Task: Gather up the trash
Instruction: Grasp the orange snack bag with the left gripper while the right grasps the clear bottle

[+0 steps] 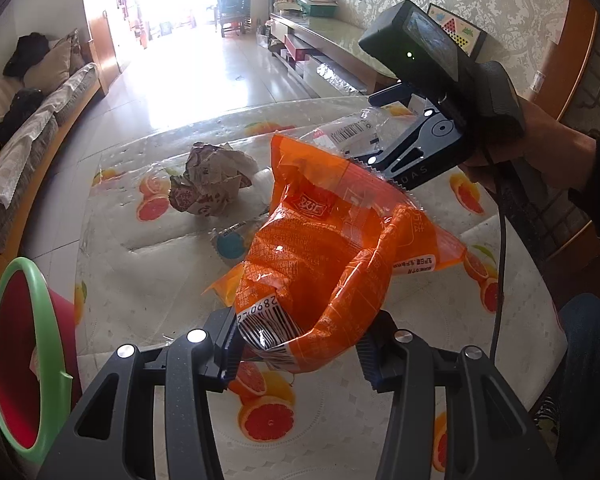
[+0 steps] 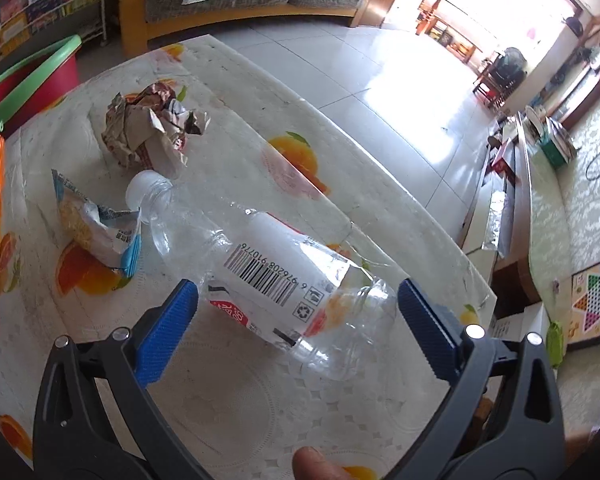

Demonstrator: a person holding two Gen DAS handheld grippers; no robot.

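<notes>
Orange wrapper point(image 1: 320, 256) pinched in left tool point(image 1: 296, 354), lifted above worktop point(image 1: 340, 420); right tool point(image 2: 296, 320) spread wide around lying clear bottle point(image 2: 268, 276), gripping nothing; risk: smooth bottle rolls or squirts out on closing

The left hand-held gripper point(image 1: 298, 346) has matte black arms with silver screw heads and ribbed dark pads, while the right hand-held gripper point(image 2: 298, 320) carries ribbed blue pads point(image 2: 166, 332), a black camera block, a black cable, gripped by a bare-skinned hand point(image 1: 540, 140) in a dark sleeve.
</notes>
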